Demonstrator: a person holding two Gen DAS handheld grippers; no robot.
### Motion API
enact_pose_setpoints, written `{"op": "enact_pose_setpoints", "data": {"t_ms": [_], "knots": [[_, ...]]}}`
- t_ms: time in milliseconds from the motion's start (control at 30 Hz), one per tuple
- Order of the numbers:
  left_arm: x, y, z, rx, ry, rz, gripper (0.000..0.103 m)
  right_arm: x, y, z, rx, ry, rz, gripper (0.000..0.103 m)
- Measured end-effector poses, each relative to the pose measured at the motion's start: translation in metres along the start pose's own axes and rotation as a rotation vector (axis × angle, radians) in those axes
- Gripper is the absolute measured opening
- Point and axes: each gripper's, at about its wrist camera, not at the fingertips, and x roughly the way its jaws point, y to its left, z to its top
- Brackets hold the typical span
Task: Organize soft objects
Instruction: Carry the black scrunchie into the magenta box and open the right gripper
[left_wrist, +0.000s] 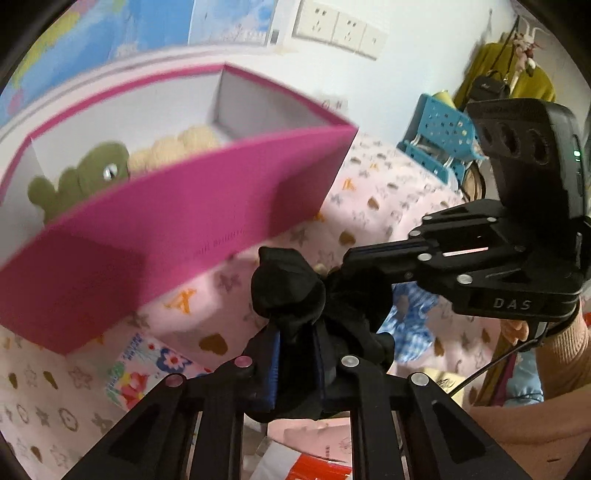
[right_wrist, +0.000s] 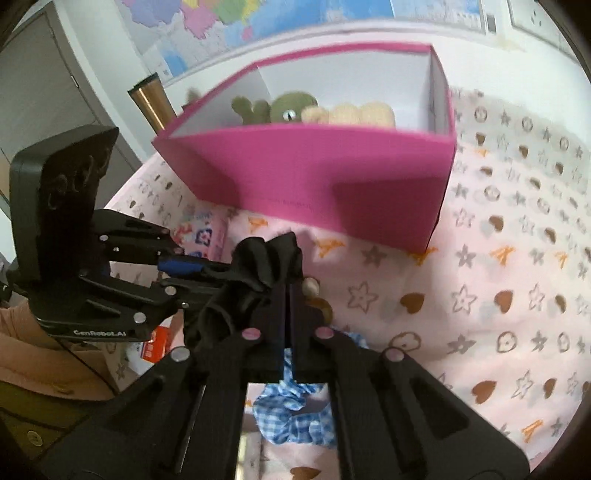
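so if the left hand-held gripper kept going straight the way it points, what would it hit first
Beyond the black cloth it grips, the left hand-held gripper points at the pink sheet just short of the pink box. Probably the sheet first, then the box's front wall; depth is unclear.

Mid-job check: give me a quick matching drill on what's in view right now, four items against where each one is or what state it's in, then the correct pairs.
Items:
1. black cloth
2. green plush toy
3. blue checked fabric
4. pink box

Places or states:
A. lying on the bedspread under the grippers
B. standing open-topped on the patterned bedspread
C. inside the box, beside a beige plush toy
D. pinched by both the left gripper and the right gripper

Pairs: 1-D, 2-C, 3-A, 4-B
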Motion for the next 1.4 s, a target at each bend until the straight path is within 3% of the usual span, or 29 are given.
{"op": "enact_pose_setpoints", "data": {"t_ms": [233, 267, 300, 333, 400, 500, 600, 667, 700, 933, 1100, 1300, 1400], "knots": [[-0.008, -0.003, 0.004, 0.012, -0.022, 0.005, 0.013, -0.013, -0.01, -0.003, 0.048, -0.035, 0.041, 0.009], [-0.007, -0.002, 0.003, 0.011, -0.017, 0.01, 0.013, -0.01, -0.009, -0.003, 0.059, -0.03, 0.06, 0.014], [-0.004, -0.001, 0.002, 0.008, -0.006, 0.013, 0.013, -0.008, -0.013, -0.005, 0.075, -0.012, 0.081, 0.038], [-0.001, -0.001, 0.001, 0.005, 0.006, 0.014, 0.013, -0.004, -0.015, -0.006, 0.09, 0.015, 0.084, 0.054], [0.006, 0.003, -0.002, -0.008, 0.033, 0.02, 0.013, 0.001, -0.015, -0.01, 0.098, 0.041, 0.06, 0.058], [0.015, 0.008, -0.008, -0.031, 0.068, 0.015, 0.013, 0.013, -0.015, -0.013, 0.104, 0.066, 0.074, 0.056], [0.017, 0.011, -0.009, -0.056, 0.084, 0.001, 0.013, 0.022, -0.01, -0.014, 0.061, 0.082, 0.02, 0.025], [0.014, 0.011, -0.007, -0.069, 0.073, -0.015, 0.013, 0.02, -0.008, -0.012, 0.048, 0.069, 0.008, 0.009], [0.011, 0.01, -0.006, -0.073, 0.061, -0.023, 0.013, 0.016, -0.008, -0.01, 0.048, 0.058, 0.022, 0.007], [-0.031, -0.003, 0.02, -0.054, -0.076, -0.051, 0.013, -0.037, 0.004, 0.008, -0.004, -0.081, 0.014, 0.007], [-0.068, -0.011, 0.055, -0.009, -0.198, -0.004, 0.013, -0.08, 0.011, 0.036, -0.074, -0.205, -0.022, 0.007], [-0.062, 0.004, 0.101, -0.04, -0.232, 0.084, 0.013, -0.092, 0.012, 0.081, -0.139, -0.282, -0.085, 0.007], [-0.044, 0.022, 0.124, -0.071, -0.212, 0.113, 0.013, -0.078, 0.008, 0.108, -0.16, -0.29, -0.121, 0.007]]}}
